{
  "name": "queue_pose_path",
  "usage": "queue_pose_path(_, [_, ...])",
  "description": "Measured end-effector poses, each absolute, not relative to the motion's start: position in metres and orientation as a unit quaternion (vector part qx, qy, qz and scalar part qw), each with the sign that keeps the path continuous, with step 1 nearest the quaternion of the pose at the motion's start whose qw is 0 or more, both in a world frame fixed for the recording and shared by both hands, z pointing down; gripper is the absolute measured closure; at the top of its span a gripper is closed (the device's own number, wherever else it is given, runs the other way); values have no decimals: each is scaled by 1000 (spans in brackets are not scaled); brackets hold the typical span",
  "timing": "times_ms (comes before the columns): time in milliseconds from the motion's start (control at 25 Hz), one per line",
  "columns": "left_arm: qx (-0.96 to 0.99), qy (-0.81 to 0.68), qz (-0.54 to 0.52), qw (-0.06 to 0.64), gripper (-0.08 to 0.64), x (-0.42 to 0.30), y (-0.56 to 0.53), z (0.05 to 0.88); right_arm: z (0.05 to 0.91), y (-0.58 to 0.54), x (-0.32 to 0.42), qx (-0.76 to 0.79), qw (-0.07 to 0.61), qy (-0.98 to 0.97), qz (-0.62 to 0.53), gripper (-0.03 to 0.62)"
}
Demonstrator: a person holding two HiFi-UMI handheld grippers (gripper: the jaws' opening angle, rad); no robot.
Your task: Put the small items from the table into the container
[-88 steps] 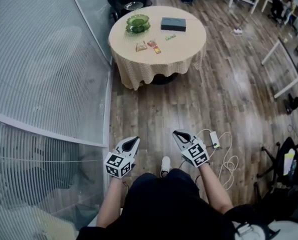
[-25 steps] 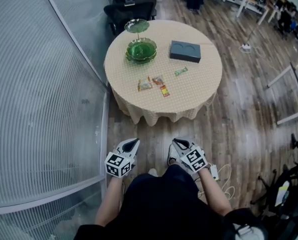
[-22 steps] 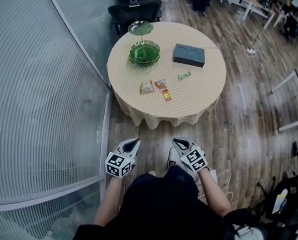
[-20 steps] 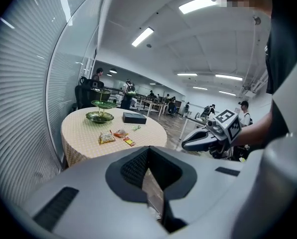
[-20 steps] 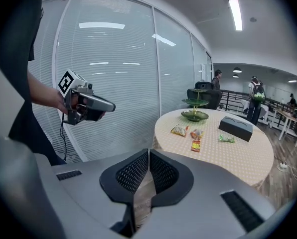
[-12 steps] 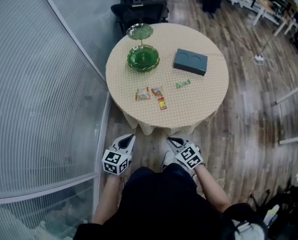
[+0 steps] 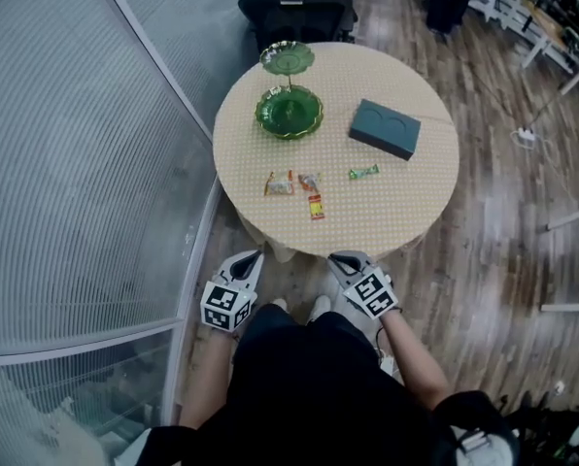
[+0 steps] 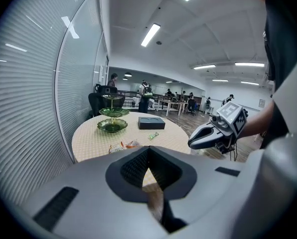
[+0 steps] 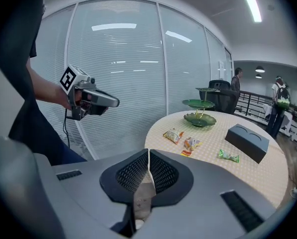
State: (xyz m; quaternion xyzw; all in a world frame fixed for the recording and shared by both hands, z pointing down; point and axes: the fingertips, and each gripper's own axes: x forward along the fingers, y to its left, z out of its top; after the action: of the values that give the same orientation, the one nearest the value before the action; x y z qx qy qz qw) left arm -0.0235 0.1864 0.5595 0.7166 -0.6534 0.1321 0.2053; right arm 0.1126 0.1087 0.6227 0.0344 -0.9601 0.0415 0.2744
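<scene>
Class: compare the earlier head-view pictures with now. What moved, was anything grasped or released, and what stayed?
The person walked up to the round table: once far ahead, its near edge now lies just beyond the left gripper and right gripper. Nothing was grasped or released. Unchanged: both pairs of jaws shut and empty; the snack packets, green tiered dish and dark box lie where they were on the table.
</scene>
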Motion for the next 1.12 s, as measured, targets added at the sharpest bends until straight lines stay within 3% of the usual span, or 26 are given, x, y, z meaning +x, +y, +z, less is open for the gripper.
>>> queue_pose_path(1120, [796,-528,211,209,558,-110,75,652,632,49,37,125,311,-941,48,563])
